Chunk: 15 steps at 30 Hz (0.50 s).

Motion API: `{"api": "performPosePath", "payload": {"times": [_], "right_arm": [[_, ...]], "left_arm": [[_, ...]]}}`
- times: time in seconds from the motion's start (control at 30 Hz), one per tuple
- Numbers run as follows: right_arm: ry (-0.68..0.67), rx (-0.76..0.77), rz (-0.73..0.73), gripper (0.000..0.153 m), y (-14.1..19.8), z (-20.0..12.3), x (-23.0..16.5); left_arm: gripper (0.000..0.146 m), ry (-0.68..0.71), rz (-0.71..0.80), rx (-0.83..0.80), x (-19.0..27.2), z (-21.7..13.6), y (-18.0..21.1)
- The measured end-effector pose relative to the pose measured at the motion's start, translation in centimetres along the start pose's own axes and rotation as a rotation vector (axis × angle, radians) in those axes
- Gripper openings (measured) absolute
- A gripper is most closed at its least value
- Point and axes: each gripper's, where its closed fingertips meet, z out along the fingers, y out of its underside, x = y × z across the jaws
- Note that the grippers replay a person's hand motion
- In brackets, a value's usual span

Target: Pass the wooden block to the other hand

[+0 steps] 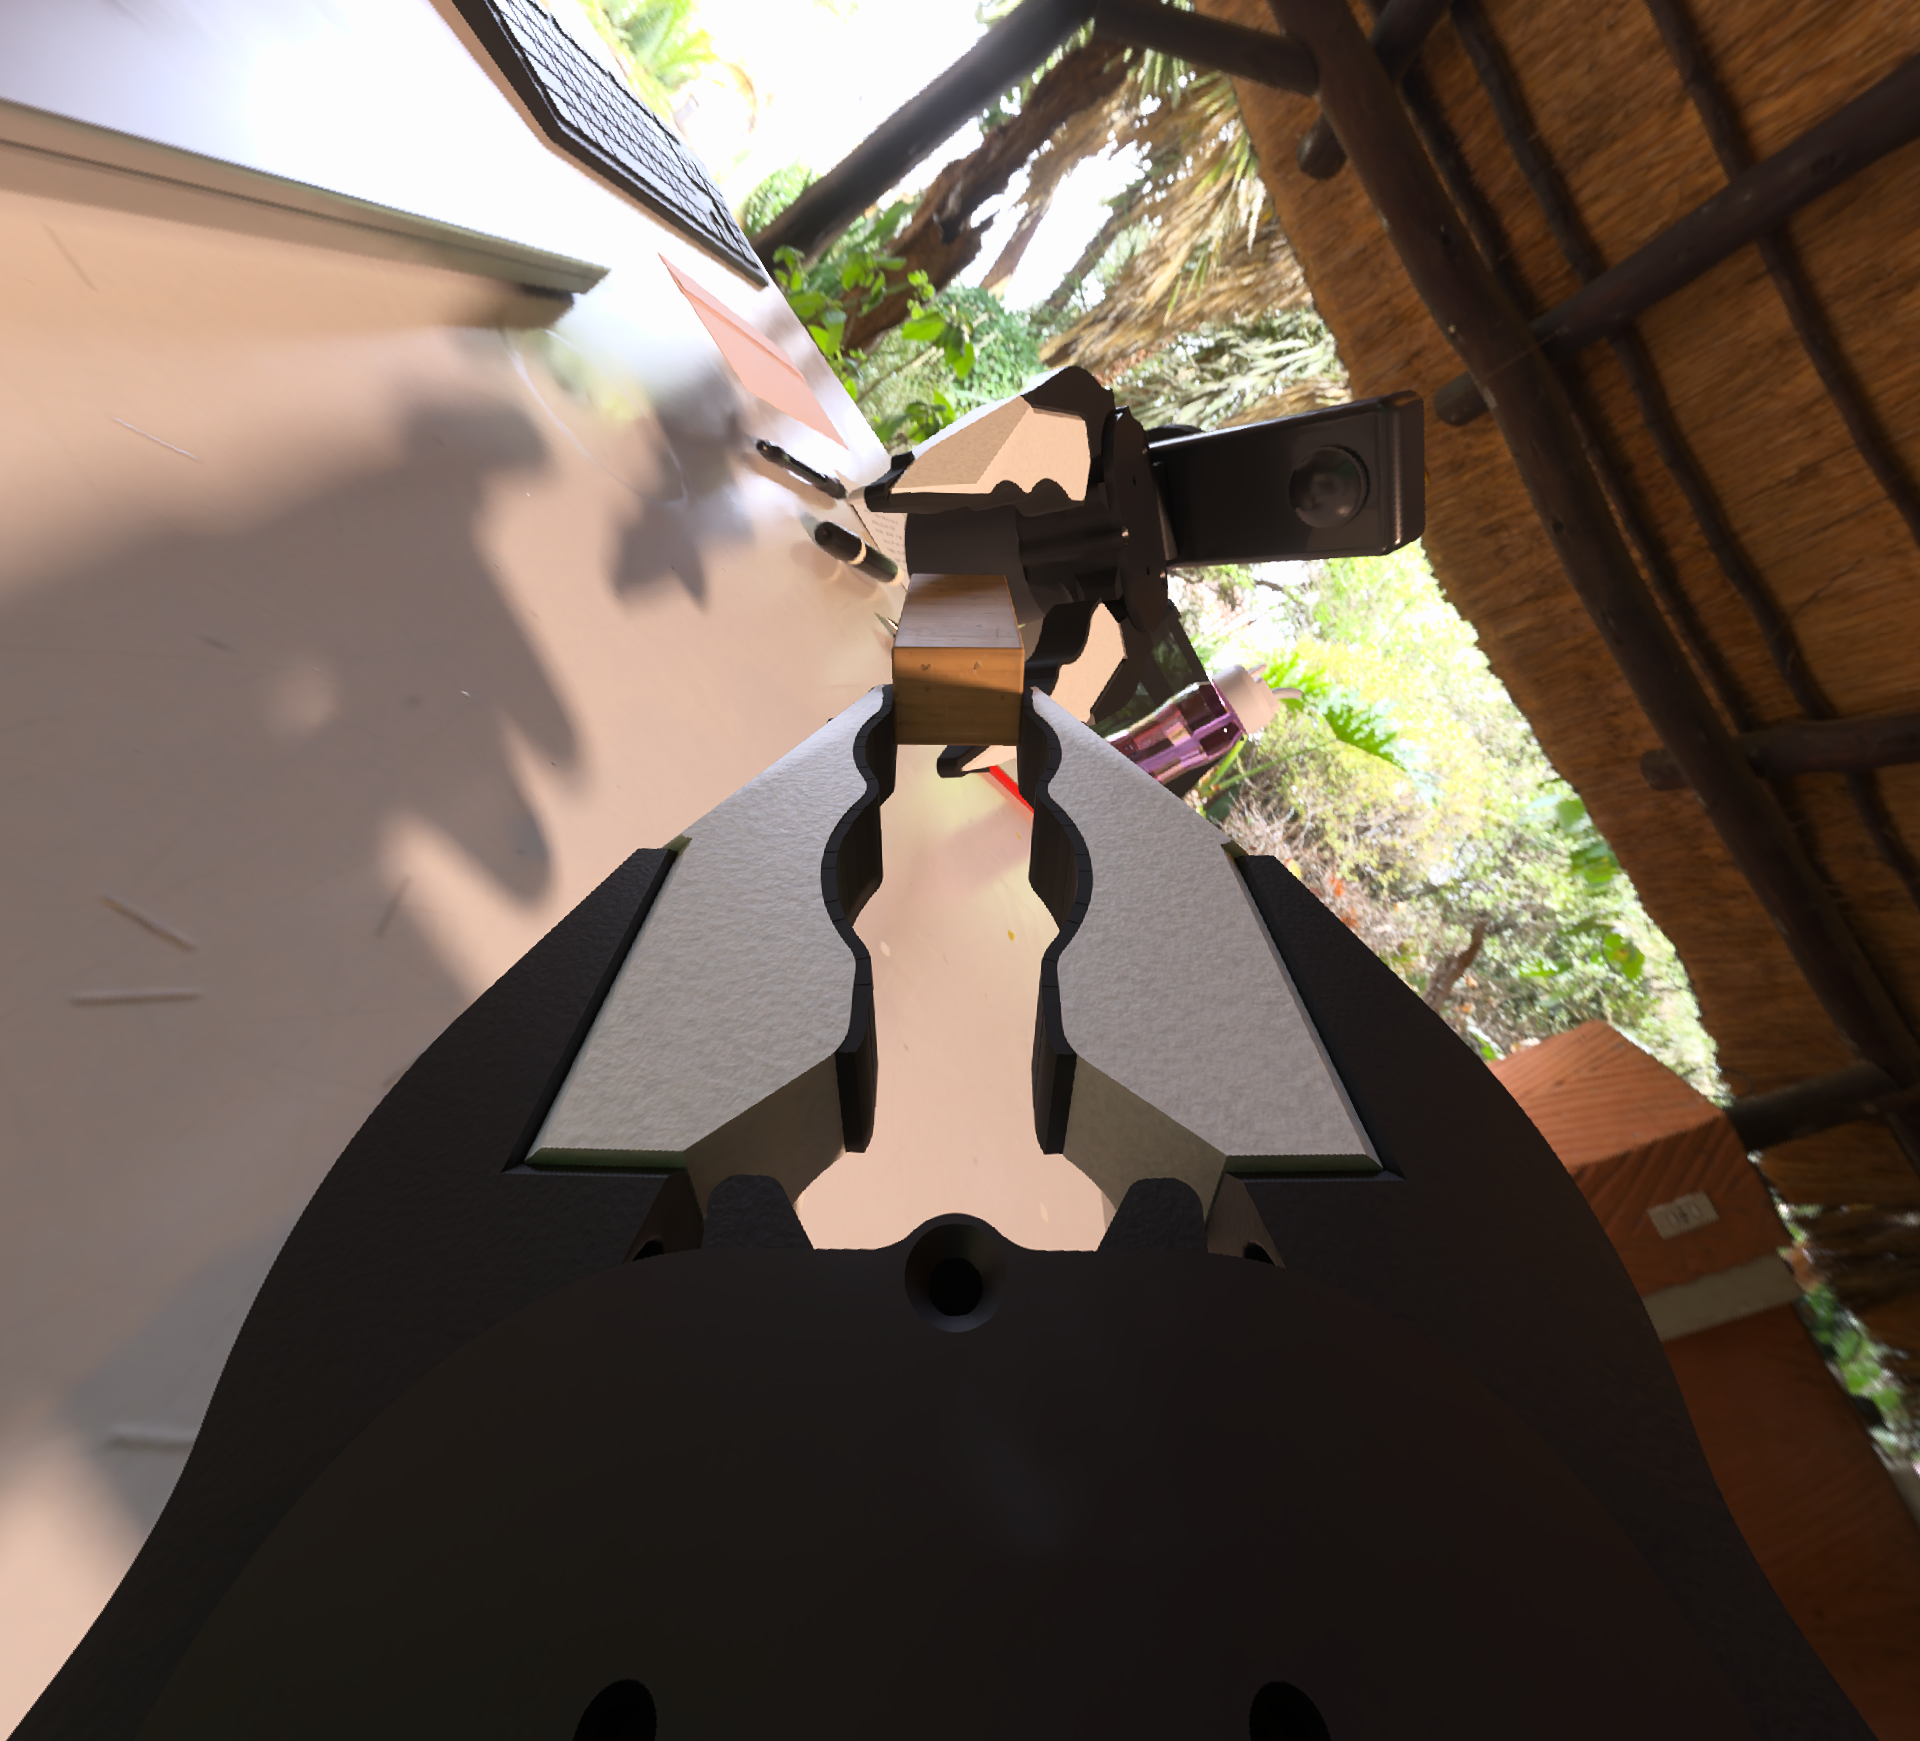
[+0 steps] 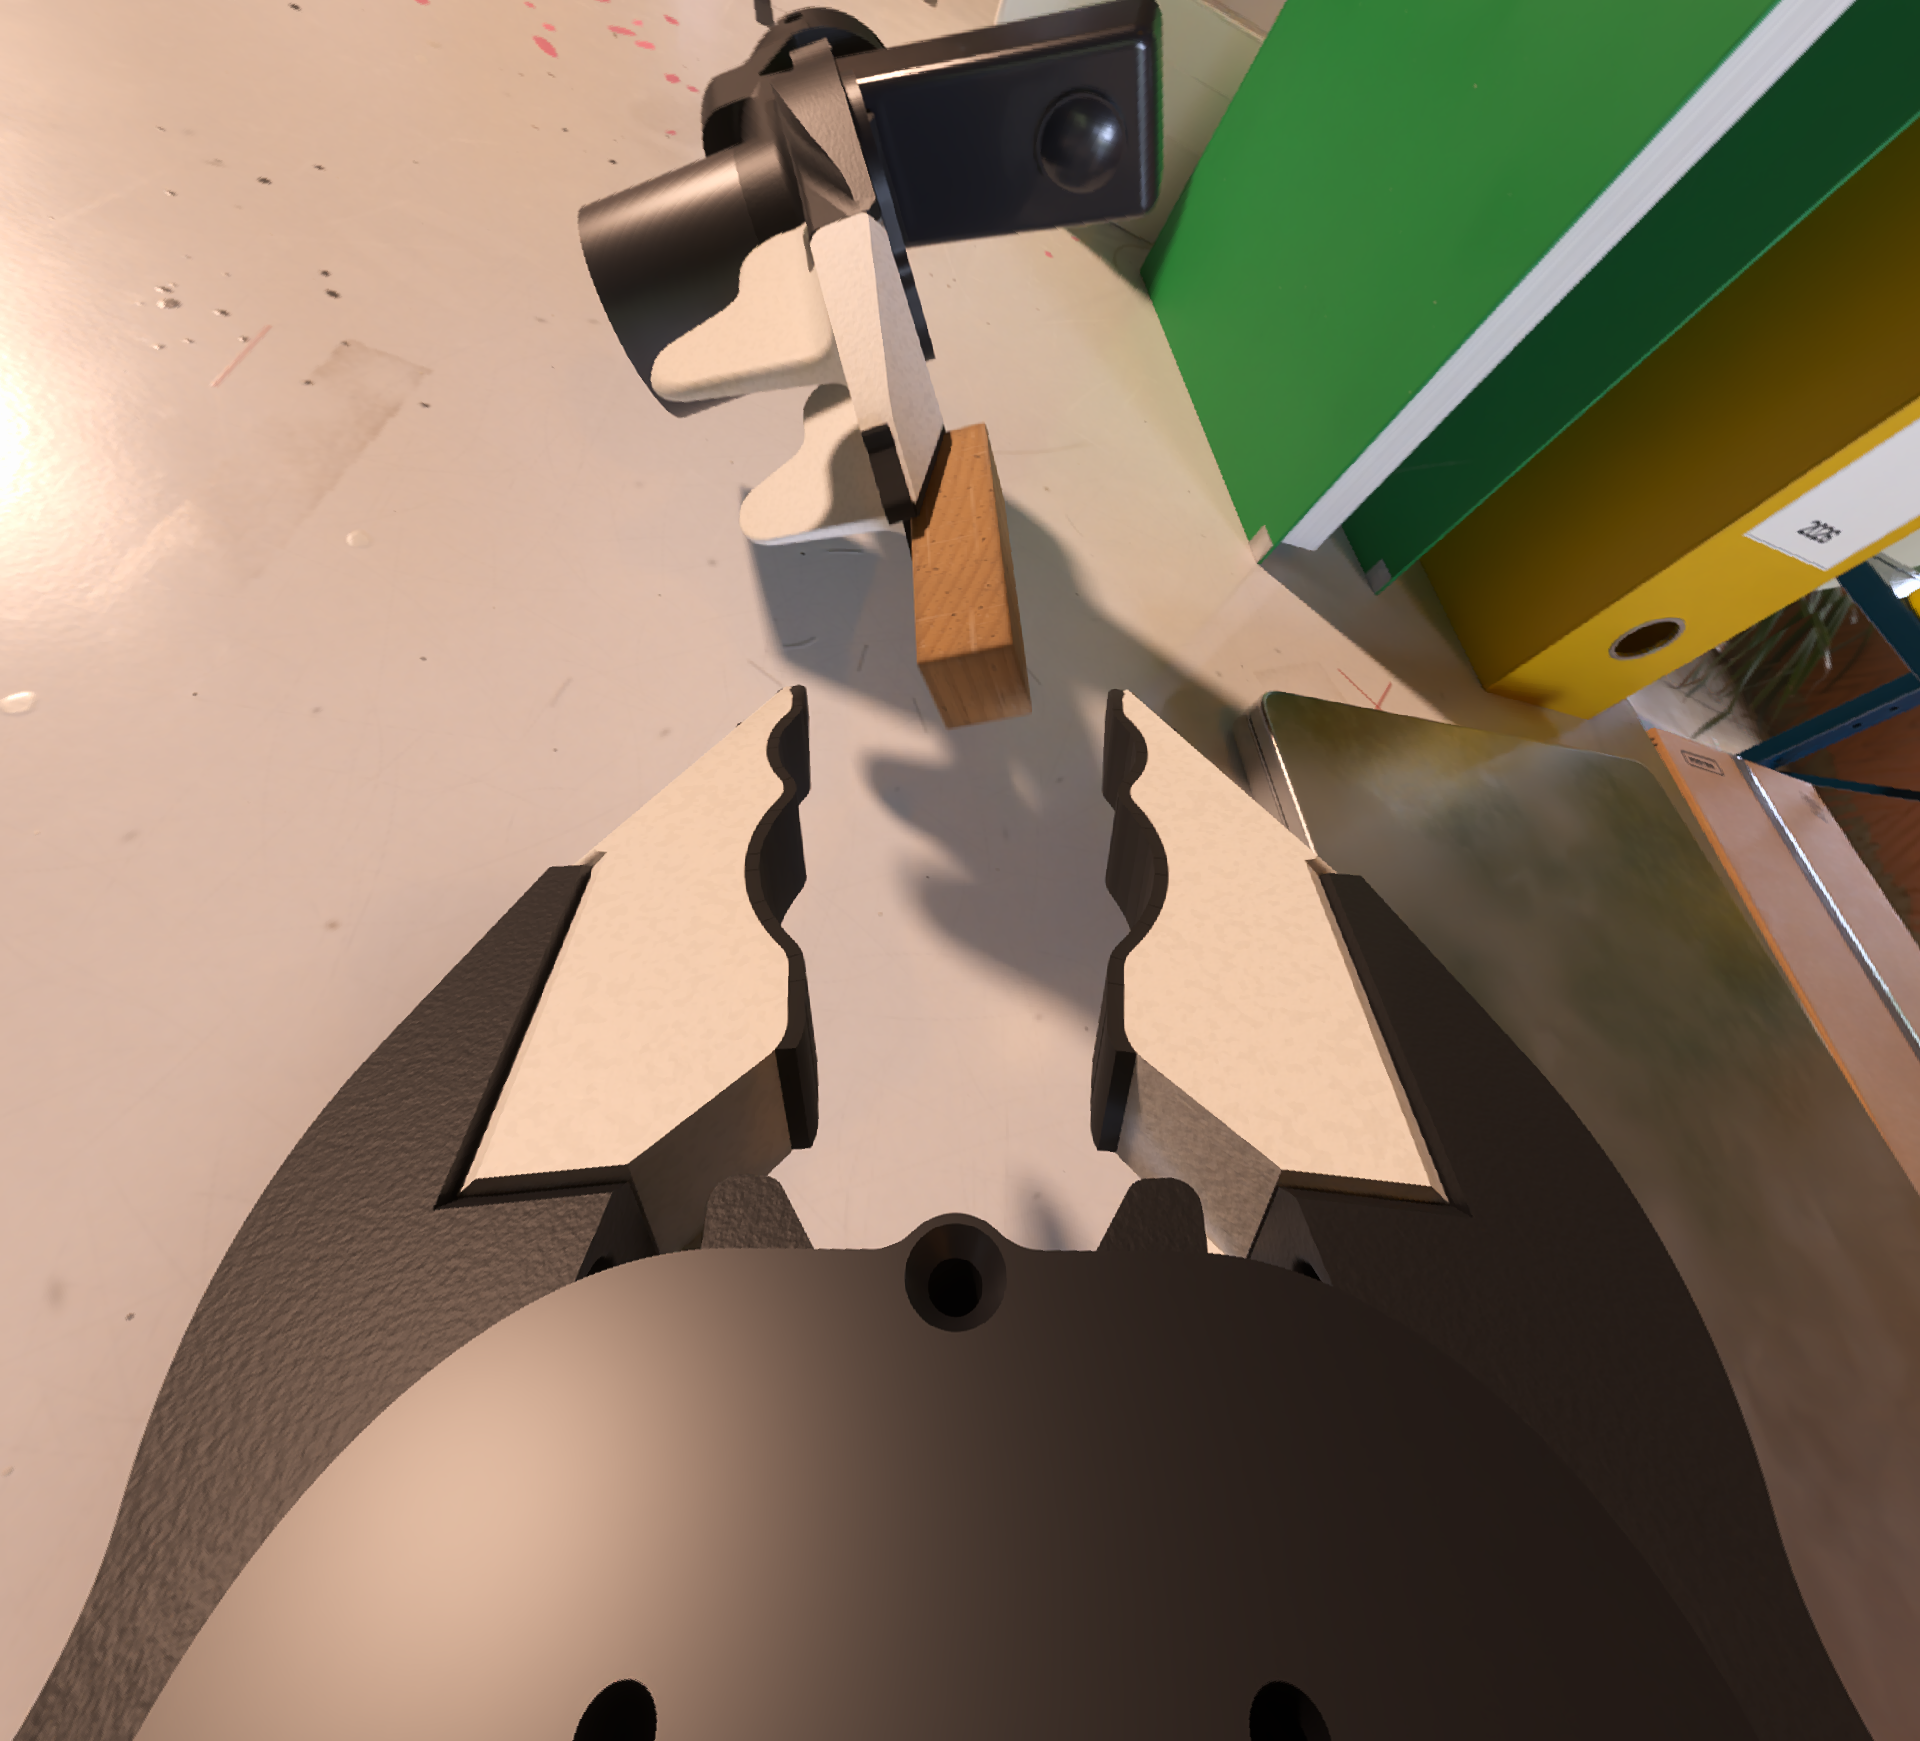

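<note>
**Block held out in the air, receiving gripper lined up but not yet on it**

In the left wrist view the left gripper (image 1: 958, 717) pinches one end of the wooden block (image 1: 956, 668) between its fingertips, so the rest of the block projects forward, free for a second grasp. That end-hold looks deliberate: it leaves bare wood for the other tool. The block is clear of the table (image 1: 312, 652), held above it.

In the right wrist view the right gripper (image 2: 954, 704) has its jaws spread with nothing between them. The block's free end hangs just ahead of its fingertips, slightly right of centre and tilted, casting a shadow on the table below. The two grippers face each other roughly head-on, the left one angled down toward the right.

Further off, green and yellow binders (image 2: 1558, 185) lean beside a grey laptop (image 2: 1507, 860); a keyboard (image 1: 582, 91) and pens (image 1: 821, 507) lie beyond on the table.
</note>
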Motion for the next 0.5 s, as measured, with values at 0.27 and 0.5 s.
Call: {"api": "performPosePath", "payload": {"times": [0.27,0.5], "right_arm": [[-0.019,0.04,-0.008,0.023,-0.19,0.19,-0.8],[-0.018,0.056,0.001,0.022,0.03,0.06,-0.68]], "left_arm": [[0.022,0.024,-0.003,-0.043,0.39,0.86,1.08],[0.023,0.004,0.01,-0.052,0.08,1.05,1.14]]}}
